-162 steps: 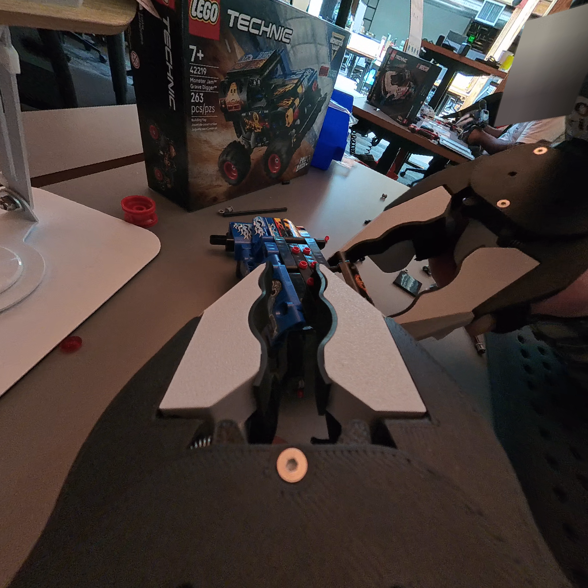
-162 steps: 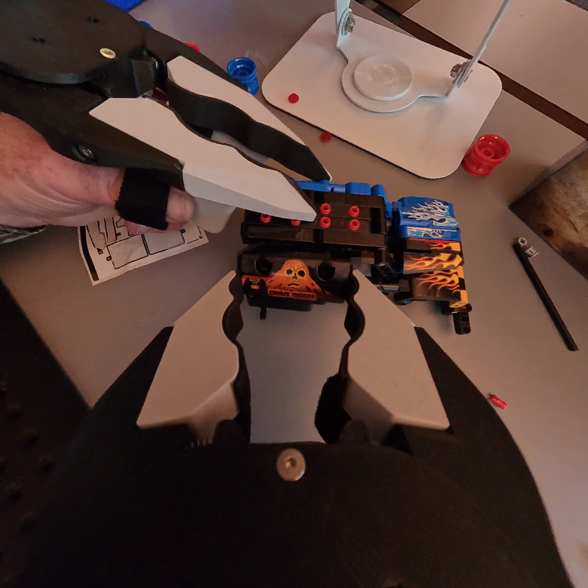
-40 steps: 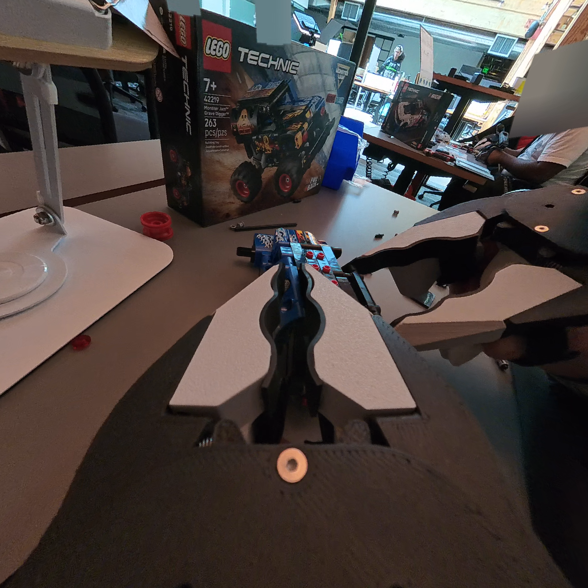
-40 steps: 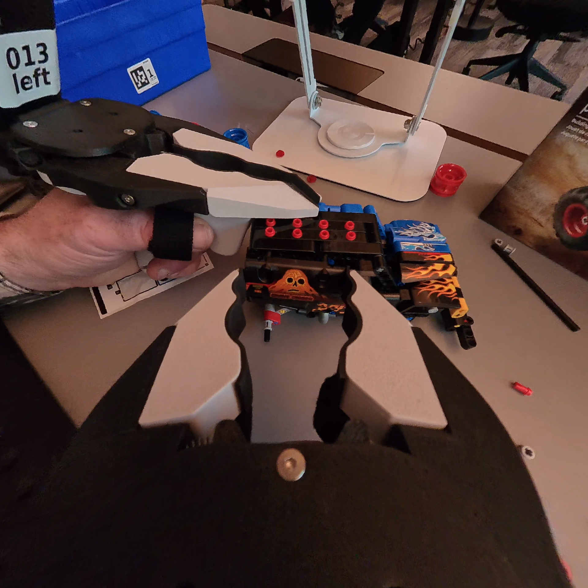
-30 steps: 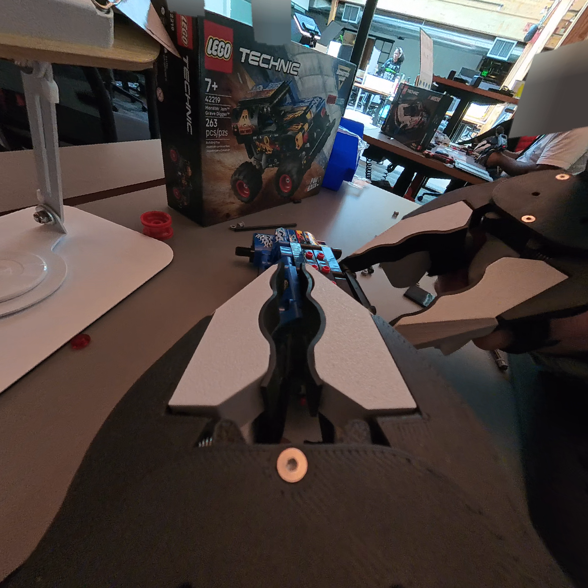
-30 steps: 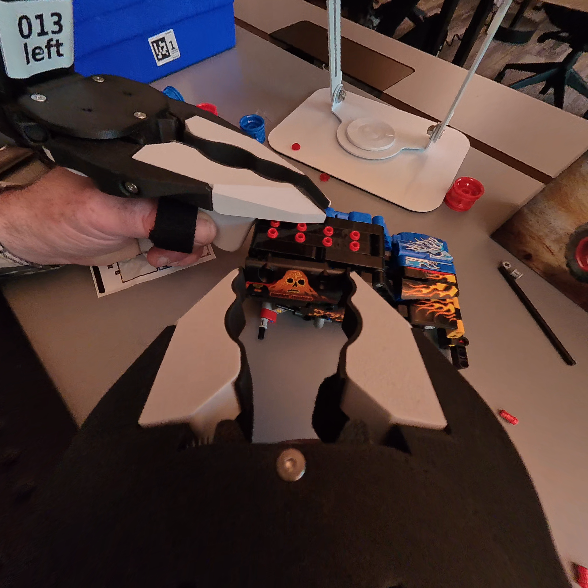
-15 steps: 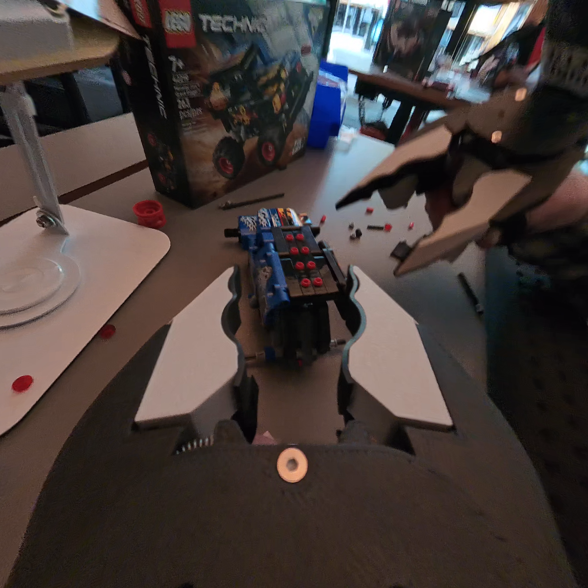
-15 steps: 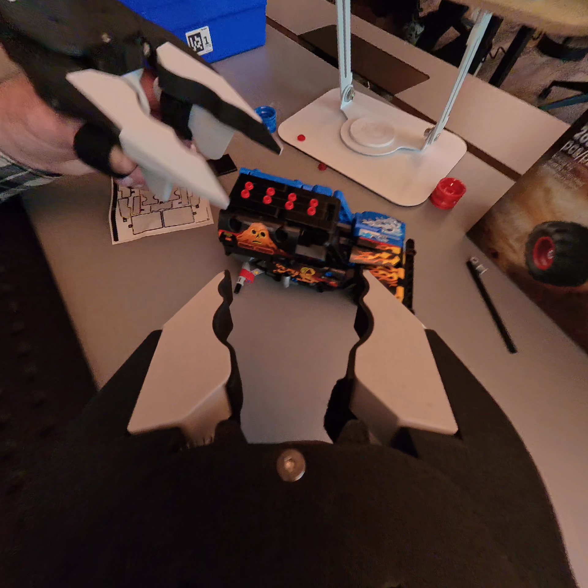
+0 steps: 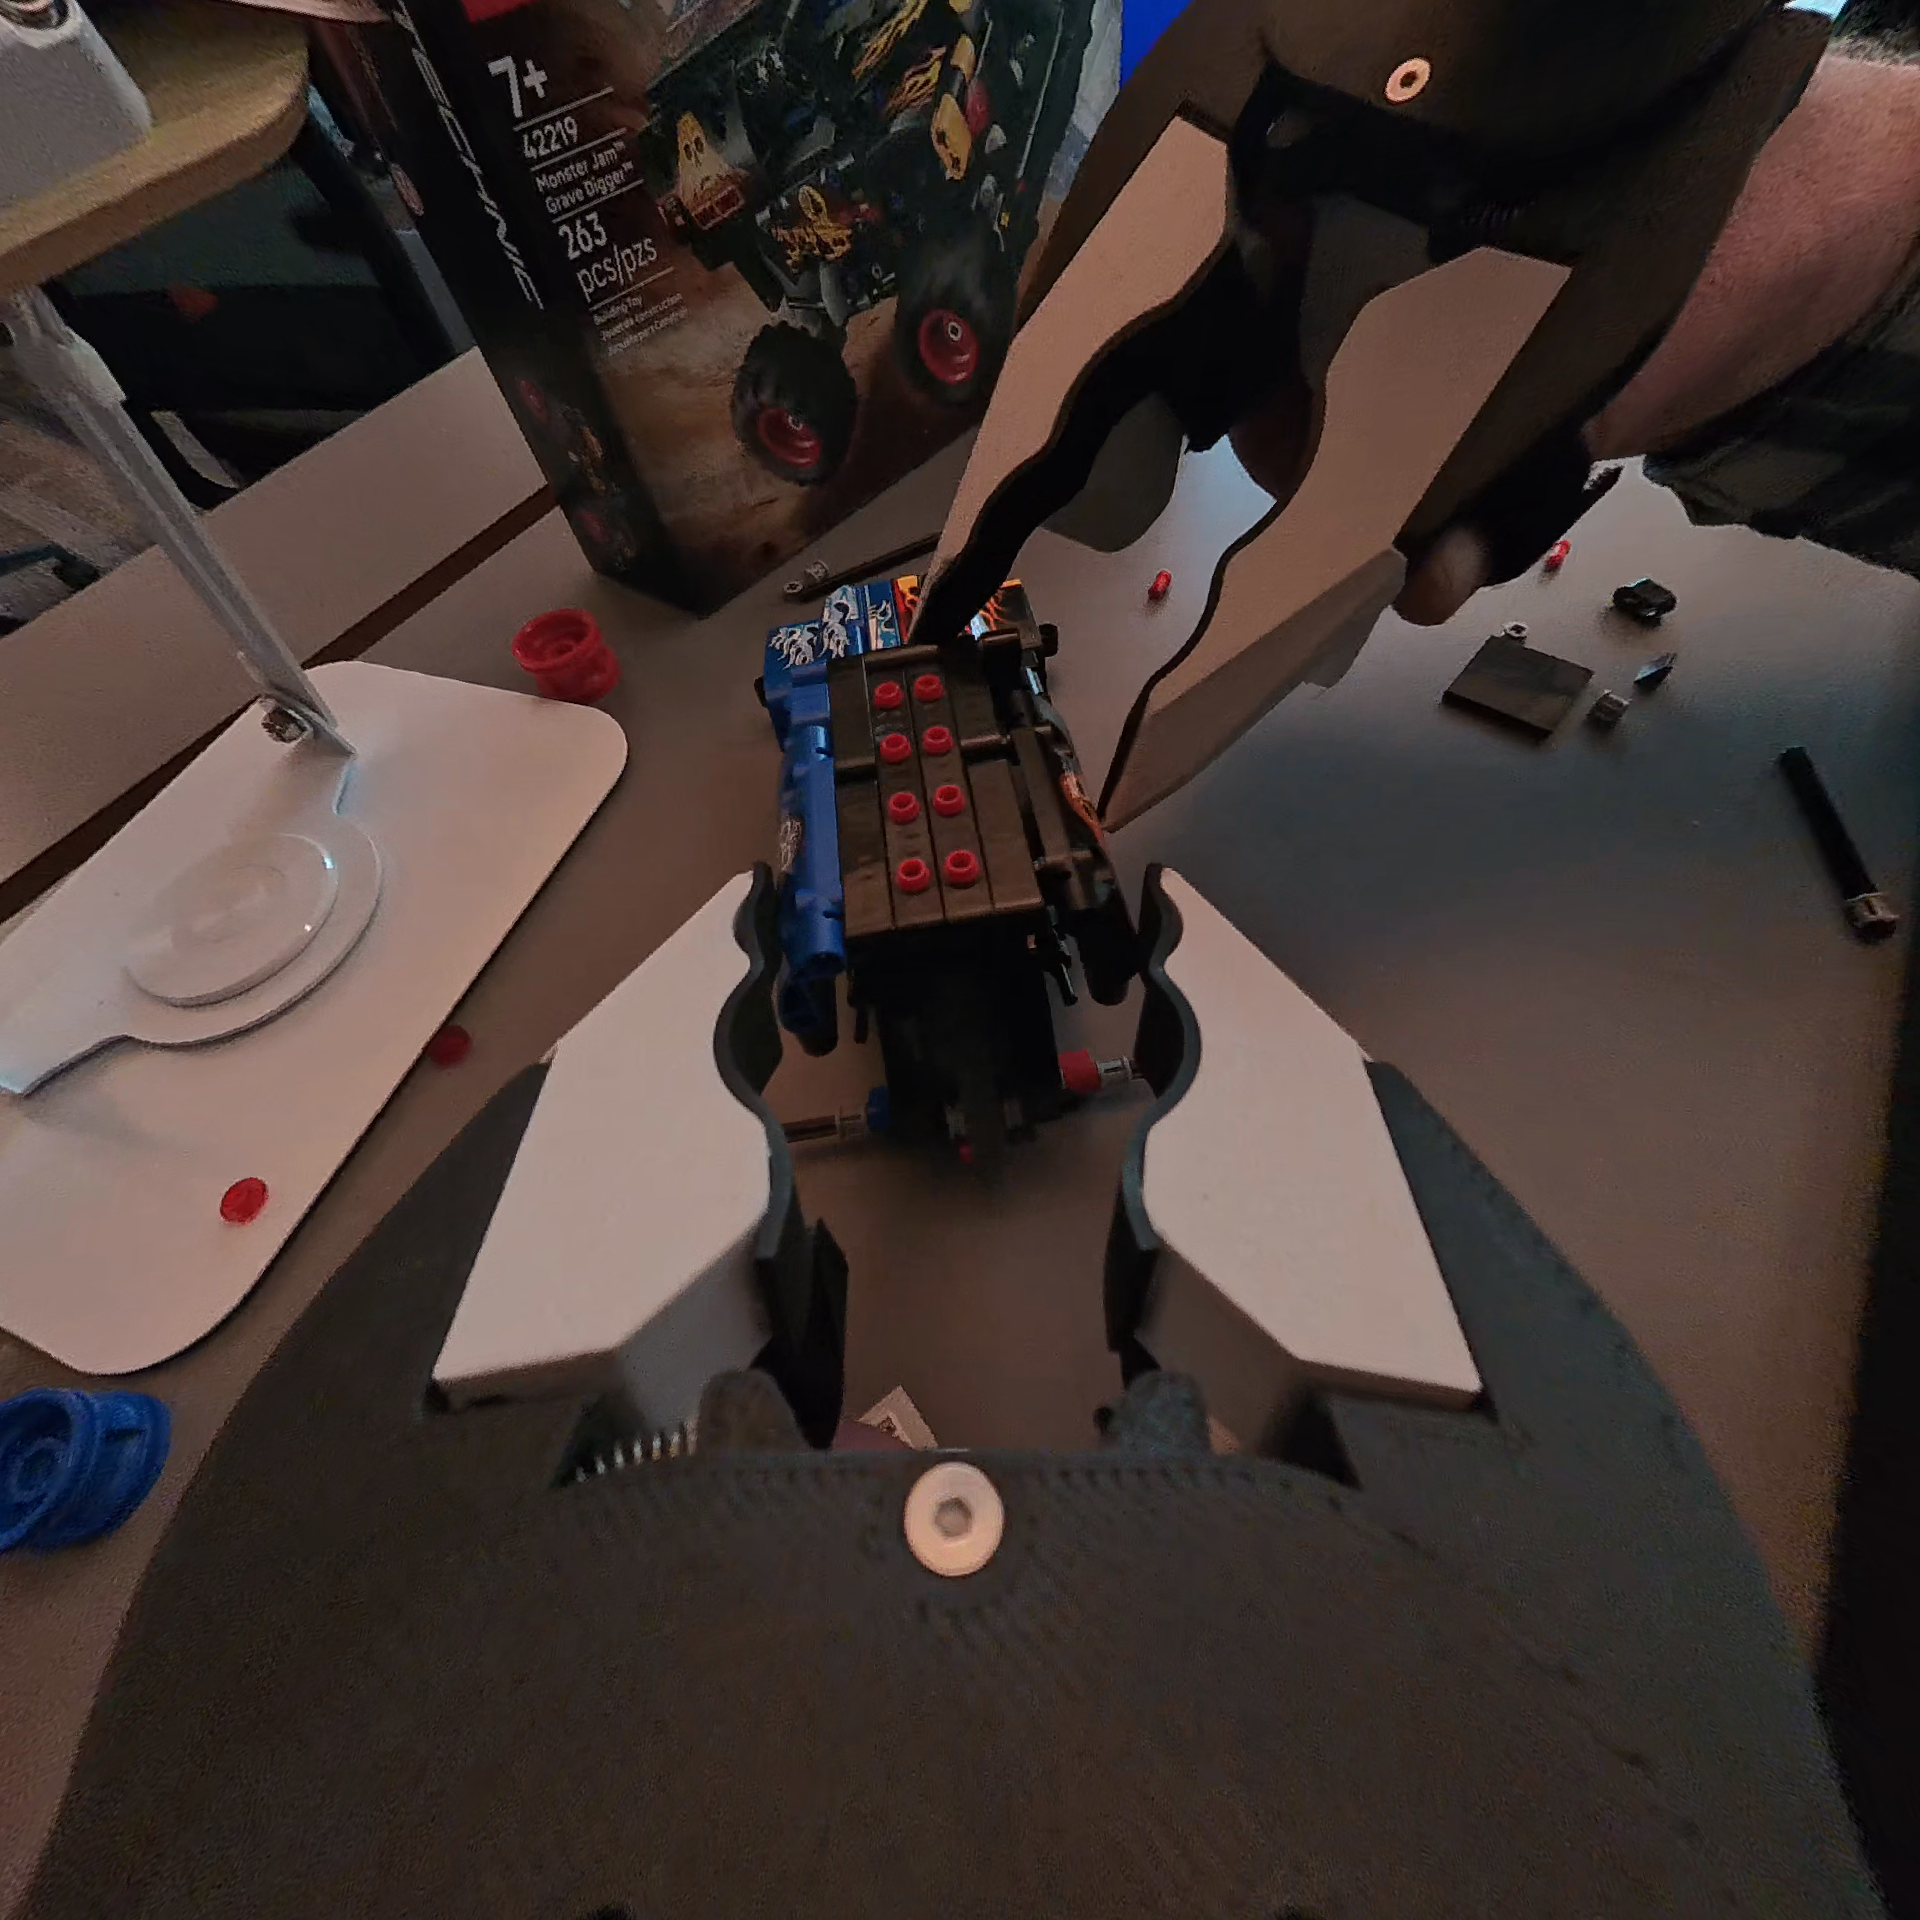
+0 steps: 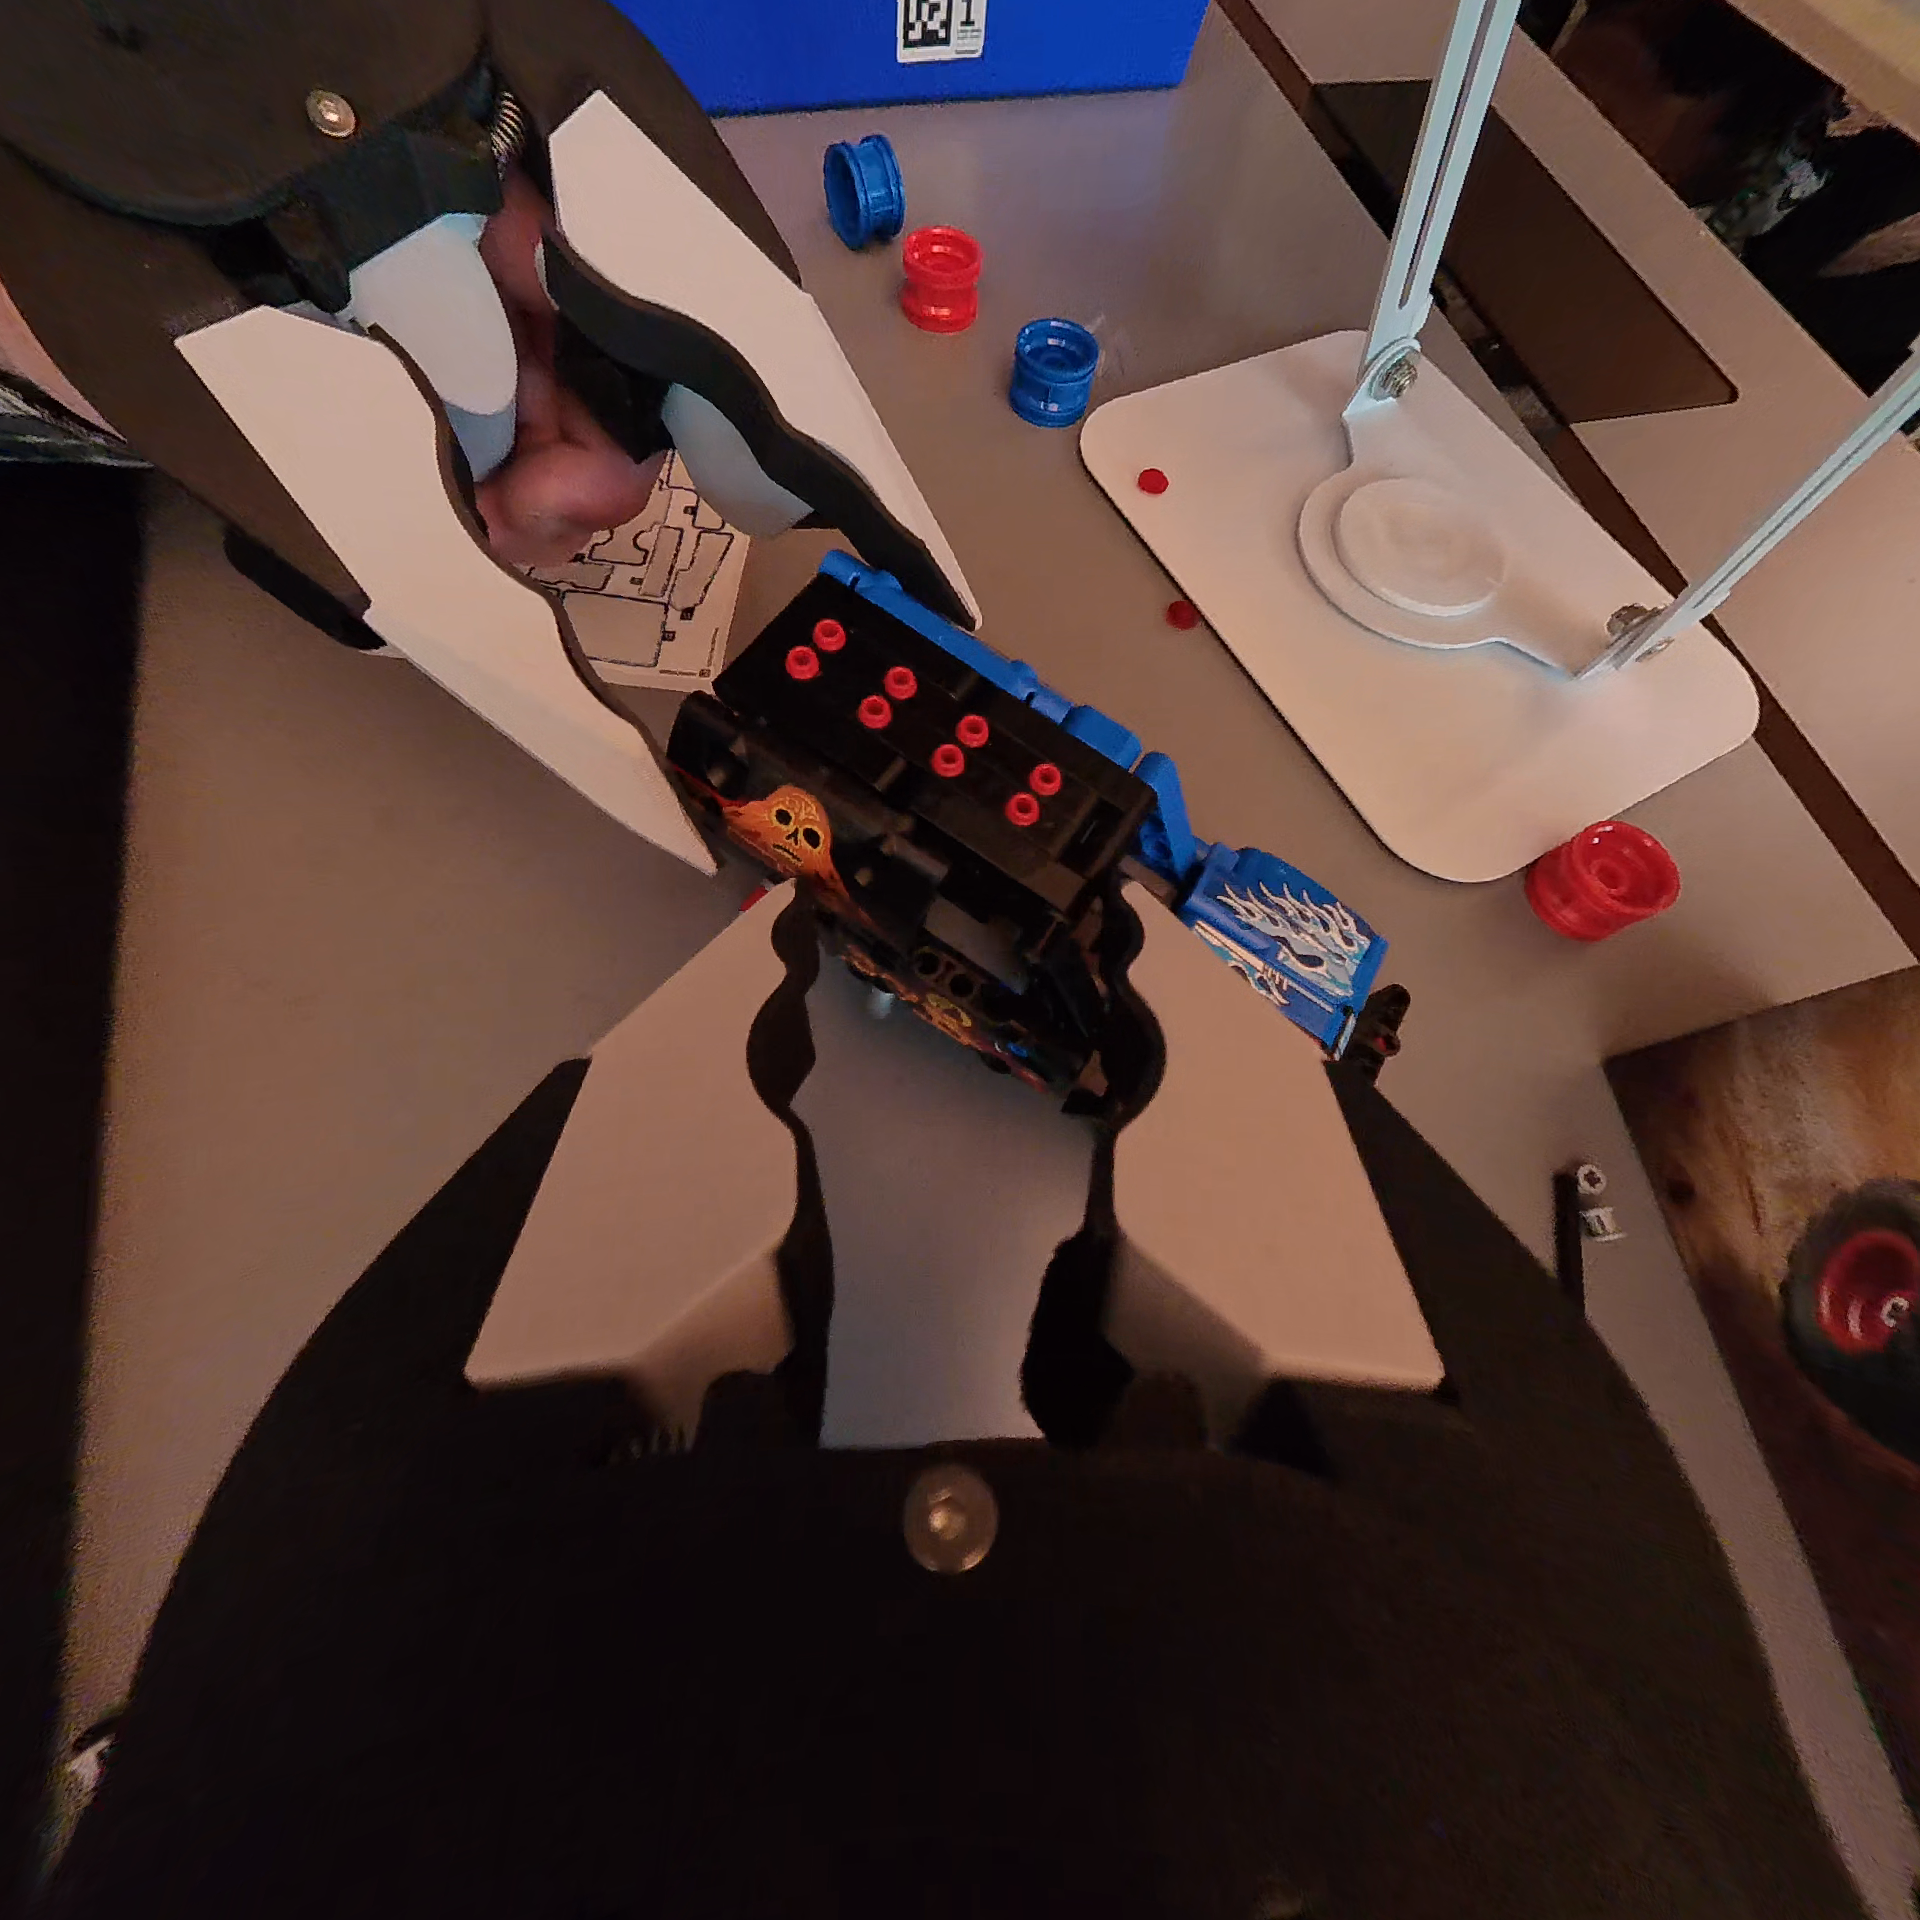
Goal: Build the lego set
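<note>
The truck body [image 9: 935, 810] is black with red pins on top, a blue side and flame stickers, and lies on the grey table [image 9: 1455, 987]. In the right wrist view it [image 10: 935, 748] lies slanted. My left gripper [image 9: 956, 894] is open, with its fingertips on either side of the truck's rear end. It also shows in the right wrist view [image 10: 836, 738]. My right gripper [image 10: 956, 914] comes down from above and is closed around the truck's skull-sticker side. It shows from the front in the left wrist view [image 9: 1018, 717].
The set's box [image 9: 727, 260] stands behind the truck. A white stand base [image 9: 208, 1039] lies to the left. Red [image 10: 1600, 878] and blue [image 10: 1055, 372] wheel hubs, a sticker sheet [image 10: 655, 613], a black axle [image 9: 1829, 842] and a black panel [image 9: 1517, 686] lie scattered. Both grippers' tips are roughly 20 centimeters from the black panel [image 9: 1517, 686].
Both grippers let go and drew back half a second ago. Now both have come back down around the truck. The right jaws have narrowed. The truck has turned on the table.
</note>
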`<state>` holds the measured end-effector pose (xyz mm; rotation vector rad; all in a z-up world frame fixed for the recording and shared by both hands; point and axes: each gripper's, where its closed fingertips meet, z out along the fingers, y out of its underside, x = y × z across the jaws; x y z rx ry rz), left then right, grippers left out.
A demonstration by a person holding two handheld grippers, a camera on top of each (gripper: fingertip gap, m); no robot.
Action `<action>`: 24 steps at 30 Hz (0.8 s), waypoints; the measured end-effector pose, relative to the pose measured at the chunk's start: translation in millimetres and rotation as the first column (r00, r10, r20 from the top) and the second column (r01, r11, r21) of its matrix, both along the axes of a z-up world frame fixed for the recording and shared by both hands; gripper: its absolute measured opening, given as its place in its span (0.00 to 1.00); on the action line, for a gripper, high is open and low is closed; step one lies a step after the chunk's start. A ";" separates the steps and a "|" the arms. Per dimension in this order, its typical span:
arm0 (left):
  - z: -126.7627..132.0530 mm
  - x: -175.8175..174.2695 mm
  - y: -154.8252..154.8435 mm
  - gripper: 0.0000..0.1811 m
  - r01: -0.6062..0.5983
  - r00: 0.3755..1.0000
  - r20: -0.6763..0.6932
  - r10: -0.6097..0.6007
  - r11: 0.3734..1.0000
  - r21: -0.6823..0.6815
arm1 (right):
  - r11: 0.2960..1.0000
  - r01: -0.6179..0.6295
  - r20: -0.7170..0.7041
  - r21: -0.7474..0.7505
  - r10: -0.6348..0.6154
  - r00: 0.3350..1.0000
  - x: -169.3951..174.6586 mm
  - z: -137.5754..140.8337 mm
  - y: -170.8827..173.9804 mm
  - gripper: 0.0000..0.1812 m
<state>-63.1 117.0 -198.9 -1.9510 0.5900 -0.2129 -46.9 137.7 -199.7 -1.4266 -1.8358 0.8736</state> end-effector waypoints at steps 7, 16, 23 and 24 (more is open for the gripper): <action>-0.3 -2.4 2.8 0.37 0.013 1.000 -0.014 -0.013 1.000 -0.018 | 1.000 -0.005 0.047 -0.006 0.006 0.999 -2.1 -0.1 2.3 0.28; 3.5 -4.0 3.1 0.39 0.067 0.998 -0.019 -0.068 0.997 -0.026 | 1.000 -0.006 0.027 -0.010 0.006 1.000 -2.5 0.4 1.4 0.25; 3.4 -5.2 6.6 0.34 0.050 0.998 -0.047 -0.049 0.999 0.005 | 0.995 0.008 0.029 -0.102 -0.005 1.000 -4.3 1.8 -0.1 0.23; 3.5 -4.9 6.6 0.34 0.051 0.997 -0.055 -0.051 0.999 0.005 | 0.994 0.011 0.038 -0.105 -0.007 0.999 -4.1 1.6 0.0 0.22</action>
